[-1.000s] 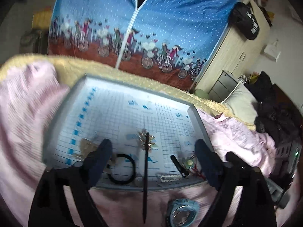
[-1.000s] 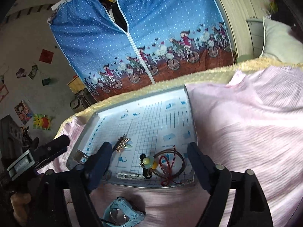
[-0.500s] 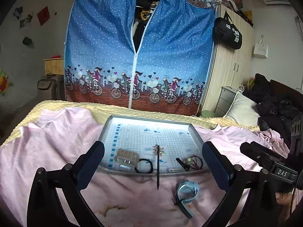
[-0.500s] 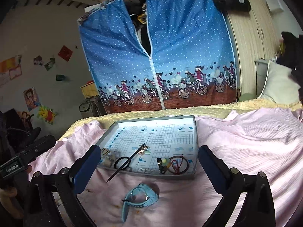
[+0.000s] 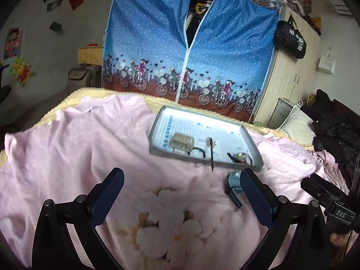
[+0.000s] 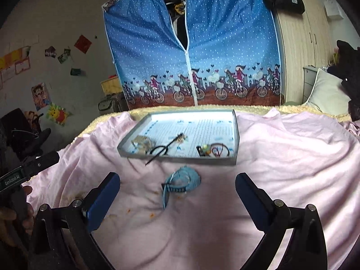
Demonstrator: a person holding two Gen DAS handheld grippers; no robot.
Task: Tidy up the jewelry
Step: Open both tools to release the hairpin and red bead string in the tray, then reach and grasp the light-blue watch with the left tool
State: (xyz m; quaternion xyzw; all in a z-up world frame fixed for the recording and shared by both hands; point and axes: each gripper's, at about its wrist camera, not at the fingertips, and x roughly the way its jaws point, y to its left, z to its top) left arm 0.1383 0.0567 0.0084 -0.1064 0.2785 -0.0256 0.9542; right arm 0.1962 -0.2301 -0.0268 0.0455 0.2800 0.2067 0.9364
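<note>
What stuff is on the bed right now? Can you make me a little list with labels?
surface: pink blanket on a bed
tray: grey rim, grid-patterned bottom, lying on the blanket
in tray: comb, black hair tie, red bangle
hair stick: dark, its tip poking out over the tray's near edge
watch: light blue, on the blanket outside the tray
left tool: open, holding nothing
right tool: open, holding nothing, the watch just ahead of it
</note>
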